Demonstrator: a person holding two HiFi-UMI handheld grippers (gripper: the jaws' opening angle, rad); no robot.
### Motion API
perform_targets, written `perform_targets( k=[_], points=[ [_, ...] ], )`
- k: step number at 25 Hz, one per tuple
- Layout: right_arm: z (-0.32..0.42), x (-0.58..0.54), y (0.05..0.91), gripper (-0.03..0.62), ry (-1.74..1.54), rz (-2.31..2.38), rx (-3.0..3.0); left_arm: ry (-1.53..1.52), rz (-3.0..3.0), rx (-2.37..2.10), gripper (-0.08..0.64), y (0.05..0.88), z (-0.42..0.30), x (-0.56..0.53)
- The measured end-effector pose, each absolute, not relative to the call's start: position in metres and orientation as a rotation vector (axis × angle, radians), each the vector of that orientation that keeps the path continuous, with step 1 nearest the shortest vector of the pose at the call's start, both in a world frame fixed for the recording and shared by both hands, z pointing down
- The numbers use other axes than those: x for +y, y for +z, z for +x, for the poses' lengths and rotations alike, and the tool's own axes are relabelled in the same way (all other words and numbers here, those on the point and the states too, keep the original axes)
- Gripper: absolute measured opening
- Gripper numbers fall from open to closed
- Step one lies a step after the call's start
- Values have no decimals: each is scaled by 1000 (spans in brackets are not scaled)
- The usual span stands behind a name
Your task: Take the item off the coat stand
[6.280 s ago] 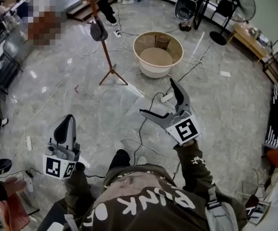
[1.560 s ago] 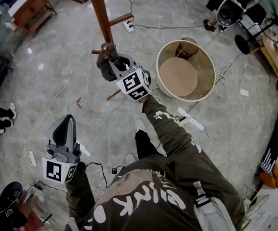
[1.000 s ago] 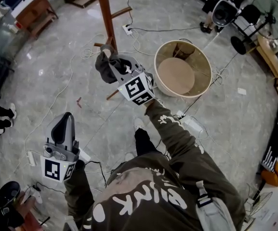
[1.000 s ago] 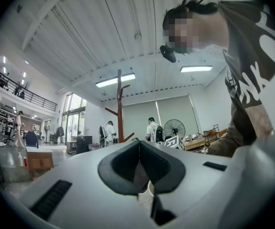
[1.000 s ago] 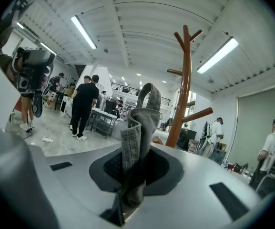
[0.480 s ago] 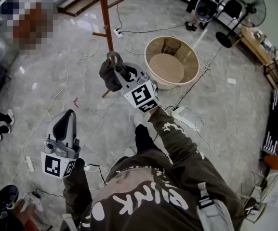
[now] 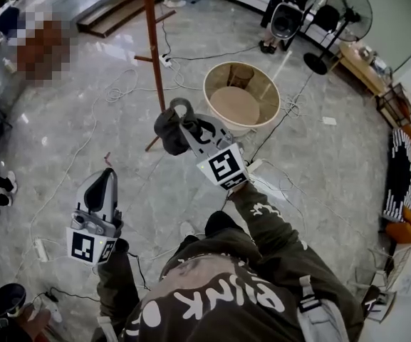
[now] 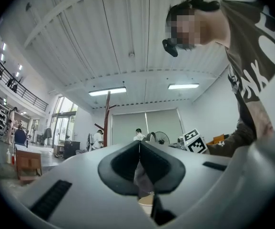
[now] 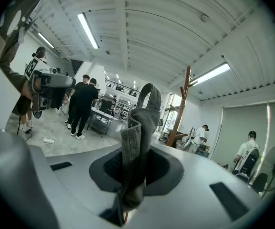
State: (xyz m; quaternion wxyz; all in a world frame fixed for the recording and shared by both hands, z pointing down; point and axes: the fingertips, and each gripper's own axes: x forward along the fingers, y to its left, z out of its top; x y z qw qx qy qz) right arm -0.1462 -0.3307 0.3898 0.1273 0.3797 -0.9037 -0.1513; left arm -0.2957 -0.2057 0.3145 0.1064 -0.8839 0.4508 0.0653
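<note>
Right hand-held gripper [image 7: 189, 128]: jaws were clamped on a folded strap of the grey cloth item, raised in front of the person.
Grey cloth item [image 7: 171, 128]: dark and bunched, with a loop standing up above the jaws. It hung in the air from the right hand-held gripper, clear of the coat stand and touching none of its pegs.
Coat stand [image 7: 150, 41]: a red-brown wooden pole, upright on the floor beyond the item.
Left hand-held gripper [image 7: 106, 189]: jaws were together with nothing between them, held low at the person's left.
Basket [image 7: 266, 73]: round and beige, on the floor right of the stand.
Floor [image 7: 319, 162]: grey marble tiles with cables lying across them.
</note>
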Motion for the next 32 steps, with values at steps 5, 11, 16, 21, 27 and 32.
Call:
perform_targets(
  k=[5,11,16,21,27,32],
  points=[
    [-132,-303,379,58,-460,1094,-2636,208,-2599,1338,5,313,-289,-192],
    [-112,-273,382,58,-457,1049,-2670,175,-2589,1354,5,317,-261,-172],
    [-85,-233,392,58,-438,1004,-2709,143,-2545,1396,5,316,-227,-133],
    [-54,-174,398,58,-434,943,-2754,91,-2502,1479,5,332,-192,-77],
    [-1,-95,398,58,-424,886,-2808,52,-2478,1553,5,341,-137,0],
    [36,-41,402,58,-394,859,-2823,26,-2476,1569,5,340,-98,56]
  ],
)
